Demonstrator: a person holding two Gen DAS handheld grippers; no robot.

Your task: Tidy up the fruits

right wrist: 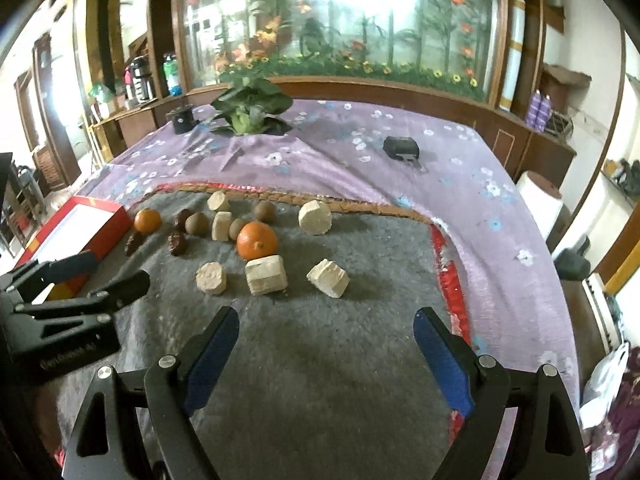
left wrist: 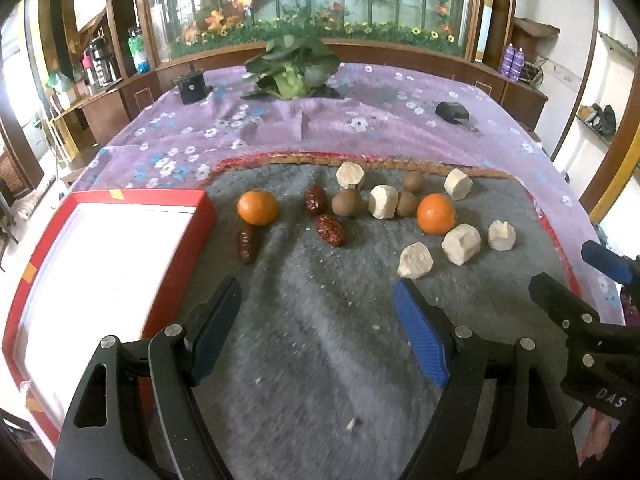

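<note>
Fruits lie scattered on a grey mat [left wrist: 320,360]: two oranges [left wrist: 257,207] [left wrist: 436,213], three dark red dates [left wrist: 329,230], three brown round fruits [left wrist: 346,203] and several beige chunks [left wrist: 461,244]. A red box [left wrist: 140,196] with a white inside sits at the mat's left. My left gripper [left wrist: 320,320] hovers open over the mat, short of the fruits and holding nothing. In the right wrist view my right gripper [right wrist: 326,344] is open too, near the beige chunks [right wrist: 266,275] and an orange [right wrist: 257,240]. The left gripper [right wrist: 104,274] shows beside the red box [right wrist: 80,224].
A purple floral cloth [left wrist: 360,128] covers the table beyond the mat. On it stand a leafy green vegetable [left wrist: 290,68], a black cylinder [left wrist: 191,86] and a small black object [left wrist: 452,112]. A glass display with plants rises behind. The table drops off at the right edge.
</note>
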